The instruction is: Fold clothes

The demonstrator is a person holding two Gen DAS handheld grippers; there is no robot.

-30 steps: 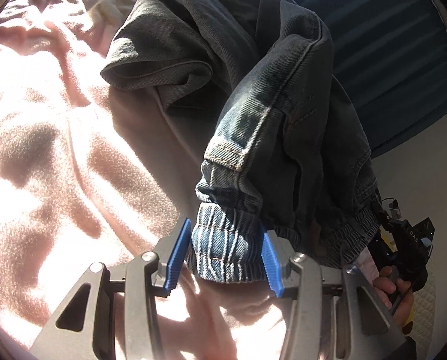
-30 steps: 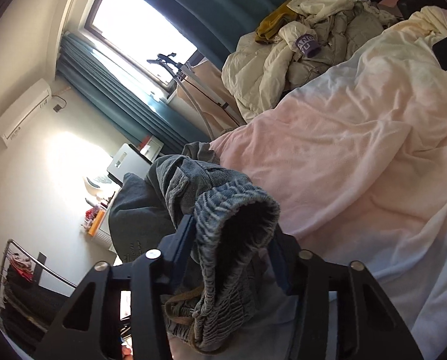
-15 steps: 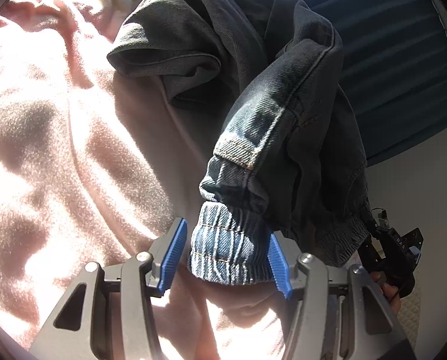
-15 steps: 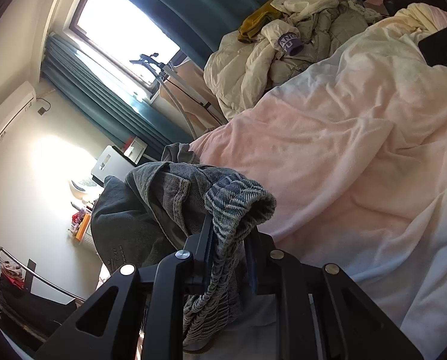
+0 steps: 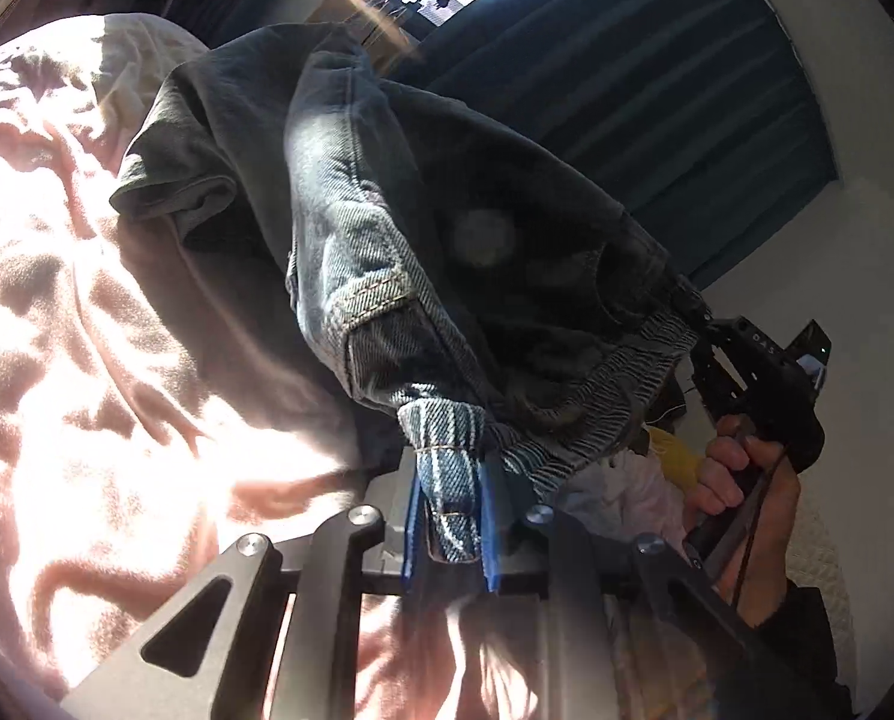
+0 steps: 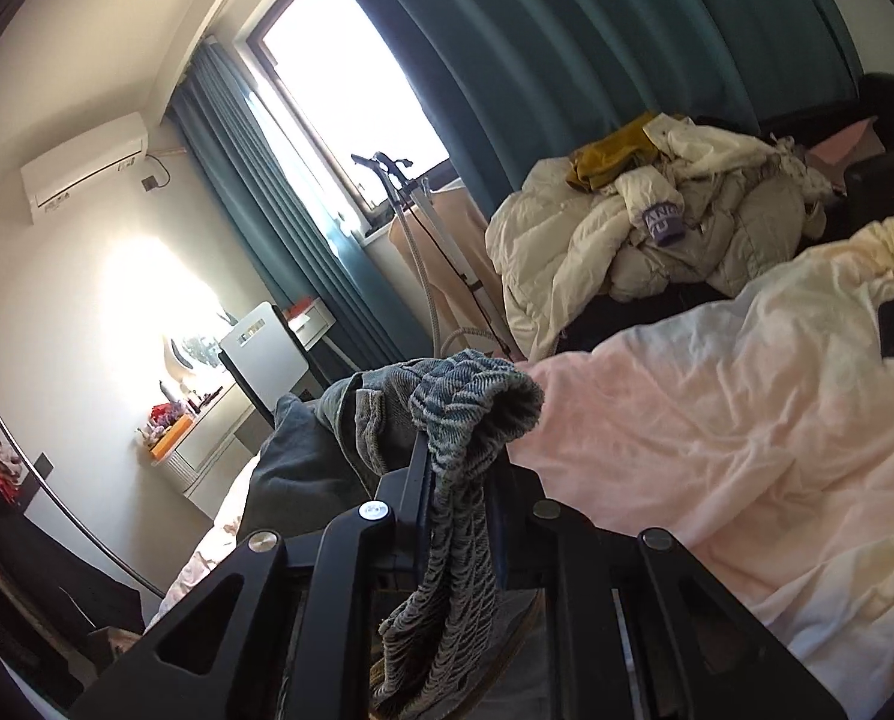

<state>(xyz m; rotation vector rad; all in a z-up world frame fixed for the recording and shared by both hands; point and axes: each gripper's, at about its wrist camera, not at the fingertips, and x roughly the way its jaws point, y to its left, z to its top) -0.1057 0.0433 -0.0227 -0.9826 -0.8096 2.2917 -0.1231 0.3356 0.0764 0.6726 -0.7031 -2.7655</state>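
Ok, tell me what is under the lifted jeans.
Under the jeans, held up by the left gripper and right gripper, lies the pink blanket, shadowed there. Whatever lies beneath the denim's far end is covered.

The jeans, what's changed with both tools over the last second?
Both tools closed. The left tool, open around one ribbed cuff a second ago, now pinches it between its blue pads. The right tool clamped onto the elastic waistband half a second ago and stays shut. The jeans have lifted off the pink blanket. The clothes pile is unchanged.
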